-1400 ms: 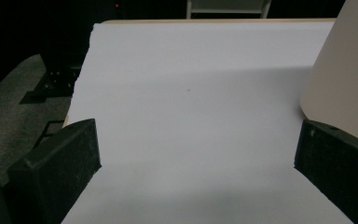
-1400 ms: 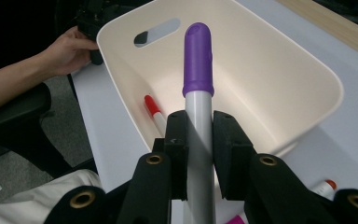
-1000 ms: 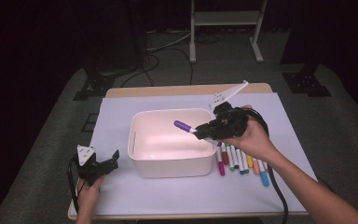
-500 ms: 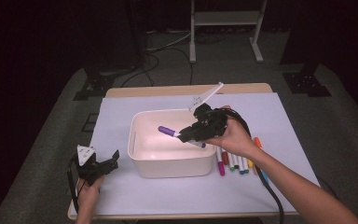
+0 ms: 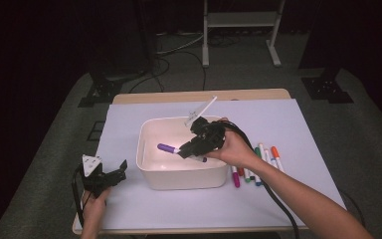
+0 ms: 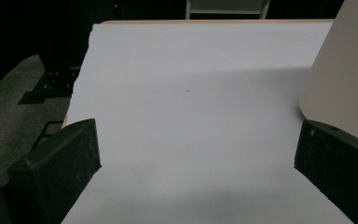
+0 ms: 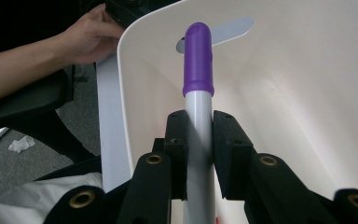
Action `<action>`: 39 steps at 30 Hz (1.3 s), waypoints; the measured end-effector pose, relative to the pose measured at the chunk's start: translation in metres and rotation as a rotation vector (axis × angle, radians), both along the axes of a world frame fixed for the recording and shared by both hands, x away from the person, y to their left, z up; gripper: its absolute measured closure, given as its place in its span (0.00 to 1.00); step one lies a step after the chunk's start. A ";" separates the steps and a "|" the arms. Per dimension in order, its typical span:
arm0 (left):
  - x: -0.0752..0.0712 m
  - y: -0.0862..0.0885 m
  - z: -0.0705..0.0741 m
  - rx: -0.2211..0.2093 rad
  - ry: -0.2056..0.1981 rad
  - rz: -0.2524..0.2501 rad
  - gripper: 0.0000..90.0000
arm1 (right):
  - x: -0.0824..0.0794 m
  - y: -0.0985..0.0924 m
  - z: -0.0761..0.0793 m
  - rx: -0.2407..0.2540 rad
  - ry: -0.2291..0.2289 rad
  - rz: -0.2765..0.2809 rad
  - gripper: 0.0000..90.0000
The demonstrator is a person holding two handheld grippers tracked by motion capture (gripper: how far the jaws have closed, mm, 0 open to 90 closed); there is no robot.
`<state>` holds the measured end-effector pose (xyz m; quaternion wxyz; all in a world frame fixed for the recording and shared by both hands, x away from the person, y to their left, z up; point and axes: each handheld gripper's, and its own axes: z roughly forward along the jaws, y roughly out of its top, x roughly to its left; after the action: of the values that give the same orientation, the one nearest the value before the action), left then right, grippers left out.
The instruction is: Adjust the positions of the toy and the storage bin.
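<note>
A purple-capped white marker [image 5: 168, 148] [image 7: 198, 93] is clamped in my right gripper [image 5: 186, 151] [image 7: 198, 140], which is shut on its barrel. The gripper reaches over the right rim of the white tub [image 5: 149, 172] and holds the marker inside it, cap pointing left. Several markers [image 5: 258, 164] lie in a row on the white sheet just right of the tub. My left gripper [image 5: 118, 172] [image 6: 191, 163] rests low at the front left of the table, jaws open and nothing between them, close to the tub's left wall [image 6: 349, 84].
A white sheet [image 5: 298, 129] covers the wooden table [image 5: 204, 94]. The gripper's cable [image 5: 278, 204] trails along the right forearm. Beyond the table's far edge are dark floor, stand legs [image 5: 273, 55] and cables.
My right gripper has carried the purple marker leftward and down, from over the tub's right rim into the tub. The left gripper has stayed where it was.
</note>
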<state>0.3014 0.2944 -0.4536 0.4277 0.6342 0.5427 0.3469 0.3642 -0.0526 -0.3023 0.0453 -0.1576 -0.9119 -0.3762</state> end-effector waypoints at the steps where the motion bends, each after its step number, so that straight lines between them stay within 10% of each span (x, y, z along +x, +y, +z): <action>1: 0.000 0.000 0.000 -0.001 0.001 0.000 0.00 | 0.002 0.004 -0.003 -0.004 0.005 0.007 0.84; 39: 0.001 0.001 0.000 -0.008 0.002 0.004 0.00 | 0.014 0.048 -0.044 -0.161 0.032 0.113 0.78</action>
<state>0.3019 0.2954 -0.4537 0.4291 0.6318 0.5456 0.3451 0.3777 -0.0043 -0.3463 0.0684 -0.1149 -0.9459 -0.2957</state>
